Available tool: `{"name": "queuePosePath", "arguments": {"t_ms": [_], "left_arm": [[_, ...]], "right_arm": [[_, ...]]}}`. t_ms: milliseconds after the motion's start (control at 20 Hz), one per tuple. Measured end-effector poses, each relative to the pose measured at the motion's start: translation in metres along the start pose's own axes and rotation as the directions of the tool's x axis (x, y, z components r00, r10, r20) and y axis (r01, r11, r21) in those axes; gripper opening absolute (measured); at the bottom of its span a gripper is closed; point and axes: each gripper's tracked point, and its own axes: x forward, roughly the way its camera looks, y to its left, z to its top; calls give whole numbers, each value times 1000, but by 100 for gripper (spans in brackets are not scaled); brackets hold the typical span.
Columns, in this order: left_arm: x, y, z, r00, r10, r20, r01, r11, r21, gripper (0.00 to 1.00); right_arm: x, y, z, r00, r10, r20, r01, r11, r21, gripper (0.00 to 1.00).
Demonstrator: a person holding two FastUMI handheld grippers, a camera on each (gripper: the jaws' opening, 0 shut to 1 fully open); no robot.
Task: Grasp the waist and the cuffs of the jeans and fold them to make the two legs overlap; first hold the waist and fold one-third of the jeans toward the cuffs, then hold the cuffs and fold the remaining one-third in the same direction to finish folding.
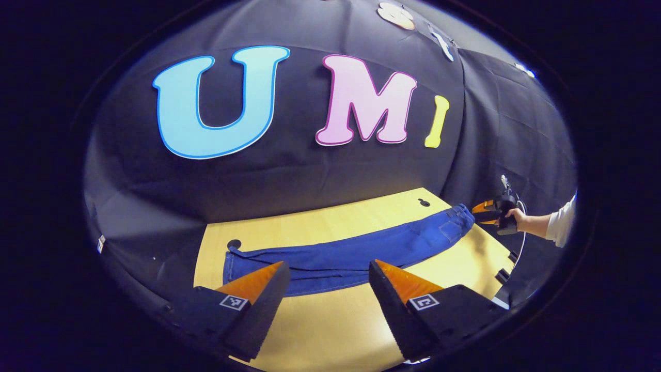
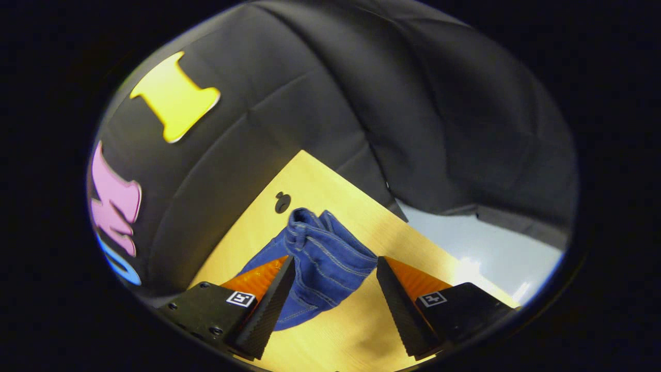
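Jeans [image 1: 351, 253] lie flat on the table [image 1: 330, 320] (legs overlapped), left gripper [image 1: 328, 274] and right gripper [image 2: 335, 268] both spread.

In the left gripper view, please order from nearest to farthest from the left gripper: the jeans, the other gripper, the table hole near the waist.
1. Jeans, just ahead of the left gripper.
2. Table hole, far right, and other gripper, beyond the waist: too close to call.

A light wooden table [image 1: 330, 320] fills the lower centre of the left gripper view, with two dark round holes near its far edge. Blue jeans [image 1: 351, 253] lie flat and lengthwise directly on it, stretching from lower left to the right of the frame. In the right gripper view the bunched waist [image 2: 320, 253] rests on the tabletop at lower centre.
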Motion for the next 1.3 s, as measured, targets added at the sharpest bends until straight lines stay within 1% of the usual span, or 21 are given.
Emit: {"name": "queuePosePath", "arguments": {"t_ms": [50, 100, 200, 300, 450, 550, 650, 700, 750, 800, 850, 900, 950, 1000, 1050, 1100, 1200, 1300], "left_arm": [[1, -1, -1, 1000, 14, -9, -14, 1000, 4, 97], [6, -4, -3, 1000, 24, -18, -24, 1000, 5, 97], [10, -13, 0, 999, 24, -21, -24, 1000, -7, 96], [16, -21, 3, 1000, 18, -17, -19, 1000, -21, 96], [24, -27, 0, 999, 18, -27, -19, 999, -51, 96], [28, -30, -4, 999, 17, -37, -20, 997, -68, 96], [32, -30, -9, 999, 23, -49, -26, 997, -68, 97], [32, -30, -10, 998, 28, -56, -32, 997, -66, 97], [31, -29, -12, 998, 30, -61, -35, 997, -69, 97], [31, -29, -14, 997, 33, -65, -37, 997, -71, 98], [30, -28, -16, 997, 37, -71, -42, 996, -72, 98], [29, -26, -18, 996, 45, -76, -50, 996, -71, 98], [27, -24, -18, 996, 51, -77, -56, 996, -67, 98], [25, -23, -17, 996, 57, -74, -62, 996, -63, 98], [21, -20, -17, 996, 63, -69, -67, 996, -59, 98], [18, -19, -18, 995, 71, -68, -75, 995, -58, 98], [9, -14, -20, 994, 84, -68, -88, 994, -64, 98], [-3, -7, -24, 993, 97, -63, -101, 992, -70, 98]], "right_arm": [[8, -7, -3, 1000, 5, -4, -5, 999, 51, 98], [15, -14, -8, 1000, 3, -19, -1, 997, 78, 98], [27, -19, -15, 999, 17, -46, -12, 995, 101, 98], [36, -15, -5, 999, 49, -9, -48, 989, 140, 96], [44, -10, 4, 996, 93, 0, -91, 976, 196, 96], [46, -11, 4, 994, 112, 10, -112, 974, 198, 95], [50, -9, 2, 992, 128, 17, -128, 974, 188, 88], [52, -5, 0, 990, 143, 18, -144, 970, 197, 83], [56, -6, -3, 990, 142, 9, -141, 969, 202, 80], [60, -13, -9, 993, 115, -8, -112, 974, 197, 62], [56, -19, -11, 994, 108, -19, -103, 976, 190, 39], [57, -18, -6, 995, 102, 8, -101, 974, 203, 16], [60, -18, -4, 995, 93, 31, -97, 974, 205, 21], [61, -16, -3, 996, 79, 45, -86, 979, 186, 11], [57, -17, -2, 996, 64, 58, -73, 984, 161, 10], [55, -13, -1, 996, 59, 63, -67, 990, 126, 5], [48, -4, 1, 996, 61, 69, -63, 998, 30, 5], [34, 17, 12, 991, 88, 98, -86, 996, -19, 5]]}}
